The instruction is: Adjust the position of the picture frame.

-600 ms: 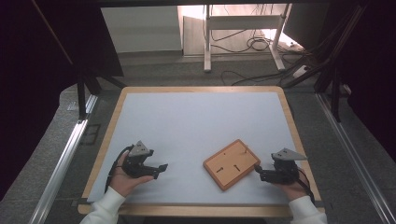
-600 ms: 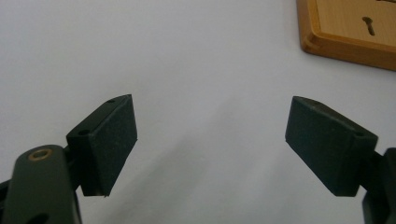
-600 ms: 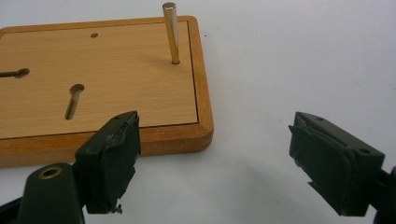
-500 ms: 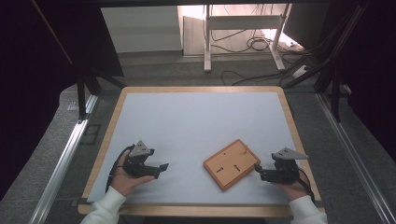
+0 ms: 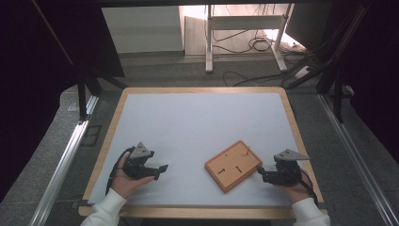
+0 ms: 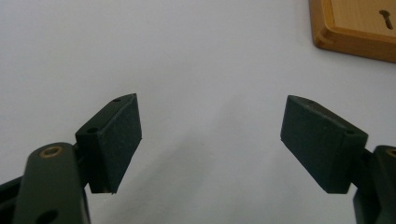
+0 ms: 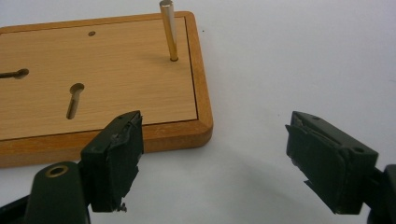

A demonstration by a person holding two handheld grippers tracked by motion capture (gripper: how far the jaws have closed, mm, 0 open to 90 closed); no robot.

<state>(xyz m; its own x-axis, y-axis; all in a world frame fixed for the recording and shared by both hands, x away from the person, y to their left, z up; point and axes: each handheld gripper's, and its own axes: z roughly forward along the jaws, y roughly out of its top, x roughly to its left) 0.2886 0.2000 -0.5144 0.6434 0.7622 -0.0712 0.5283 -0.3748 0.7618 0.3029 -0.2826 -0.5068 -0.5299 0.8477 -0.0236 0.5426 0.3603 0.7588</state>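
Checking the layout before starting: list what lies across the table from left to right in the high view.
Left gripper → wooden board → right gripper, all on the white table, both grippers open and holding nothing.

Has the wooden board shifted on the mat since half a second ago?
No. The wooden board lies at the same angle and the same gap from the table's near wooden rim; neither gripper touches it.

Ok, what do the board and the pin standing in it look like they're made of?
Board: seemingly wood or wood veneer, with visible grain on a pale matte face and a darker, rounded, slightly glossy rim. Pin: probably metal, brass-toned with a shiny highlight along its length.
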